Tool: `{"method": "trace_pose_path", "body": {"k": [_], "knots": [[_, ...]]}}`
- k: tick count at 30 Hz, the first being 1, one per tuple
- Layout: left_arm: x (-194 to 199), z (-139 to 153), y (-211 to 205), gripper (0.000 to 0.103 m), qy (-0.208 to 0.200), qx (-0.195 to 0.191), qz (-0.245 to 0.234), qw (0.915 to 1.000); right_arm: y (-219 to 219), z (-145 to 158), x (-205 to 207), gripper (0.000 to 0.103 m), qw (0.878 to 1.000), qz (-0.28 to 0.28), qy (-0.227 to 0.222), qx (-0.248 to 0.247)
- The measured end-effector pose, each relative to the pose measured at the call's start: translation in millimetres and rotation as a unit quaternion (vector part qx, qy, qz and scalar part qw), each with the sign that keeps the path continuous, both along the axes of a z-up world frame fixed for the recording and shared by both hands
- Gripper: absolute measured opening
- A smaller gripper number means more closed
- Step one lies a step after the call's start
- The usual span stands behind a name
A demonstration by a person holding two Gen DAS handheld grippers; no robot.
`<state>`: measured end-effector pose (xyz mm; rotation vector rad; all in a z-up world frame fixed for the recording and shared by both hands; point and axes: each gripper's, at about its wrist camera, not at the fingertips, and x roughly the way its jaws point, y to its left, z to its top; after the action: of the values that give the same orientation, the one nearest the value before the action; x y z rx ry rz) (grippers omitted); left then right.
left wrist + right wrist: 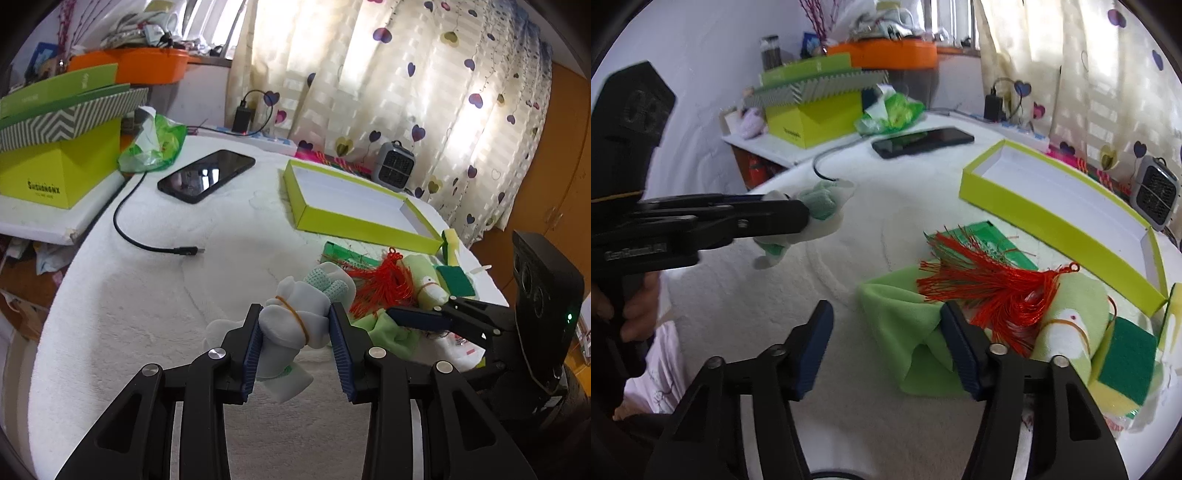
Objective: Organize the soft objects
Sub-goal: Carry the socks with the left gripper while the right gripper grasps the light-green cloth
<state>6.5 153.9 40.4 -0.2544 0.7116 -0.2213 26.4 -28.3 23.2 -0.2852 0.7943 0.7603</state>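
My left gripper (295,325) is shut on a white sock bundle (295,314) bound with an orange rubber band, held just above the white fleece table; it also shows in the right wrist view (820,210). My right gripper (886,332) is open and empty, its right finger touching a light green cloth (905,325). Beside it lie a red tassel (990,288), a green-white rolled bundle (1071,325) and green-yellow sponges (1126,362). An open, empty lime-green box tray (354,221) sits behind the pile, also in the right wrist view (1052,221).
A black phone (207,175) and a black cable (147,240) lie on the table's far left. A green plastic bag (155,144), stacked green boxes (55,147), a power strip and a small grey fan (395,166) line the back edge. Curtains hang behind.
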Motion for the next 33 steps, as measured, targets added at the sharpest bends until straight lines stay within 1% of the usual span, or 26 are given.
{"method": "trace_pose_path", "body": {"k": [3, 6, 8, 10, 12, 16, 19, 22, 26, 30, 33], "knots": [[5, -4, 1, 0.034, 0.009, -0.001, -0.002, 1.0, 4, -3, 6, 0.054, 1.0, -0.005, 0.007, -0.008], [8, -6, 2, 0.034, 0.011, -0.002, -0.006, 0.9999, 9, -6, 10, 0.049, 1.0, -0.011, 0.007, -0.025], [11, -6, 2, 0.034, 0.014, -0.003, -0.007, 0.9999, 10, -8, 12, 0.044, 0.999, -0.016, 0.006, -0.032], [13, -7, 1, 0.034, 0.017, -0.003, -0.009, 0.9998, 12, -7, 13, 0.035, 0.999, -0.021, 0.003, -0.038], [15, -8, 1, 0.034, 0.018, -0.003, -0.01, 0.9998, 12, -8, 14, 0.032, 0.999, -0.024, 0.001, -0.044], [15, -7, 1, 0.034, 0.016, -0.004, -0.01, 0.9998, 11, -6, 14, 0.021, 0.999, -0.021, 0.003, -0.038], [14, -5, -1, 0.034, 0.015, -0.002, -0.009, 0.9998, 8, -1, 11, 0.017, 1.0, -0.02, 0.002, -0.022], [11, -2, -2, 0.034, 0.01, -0.002, -0.011, 0.9999, 4, 7, 5, 0.015, 1.0, -0.016, -0.004, -0.002], [9, 0, -3, 0.034, 0.007, -0.002, -0.012, 0.9999, -3, 14, -10, 0.015, 1.0, 0.007, -0.008, 0.023], [6, 1, -6, 0.034, 0.007, -0.001, -0.015, 0.9999, -11, 14, -21, 0.015, 0.998, 0.034, 0.009, 0.046], [5, 3, -8, 0.034, 0.006, 0.002, -0.016, 0.9999, -20, 15, -25, 0.015, 0.998, 0.031, 0.015, 0.06]]}}
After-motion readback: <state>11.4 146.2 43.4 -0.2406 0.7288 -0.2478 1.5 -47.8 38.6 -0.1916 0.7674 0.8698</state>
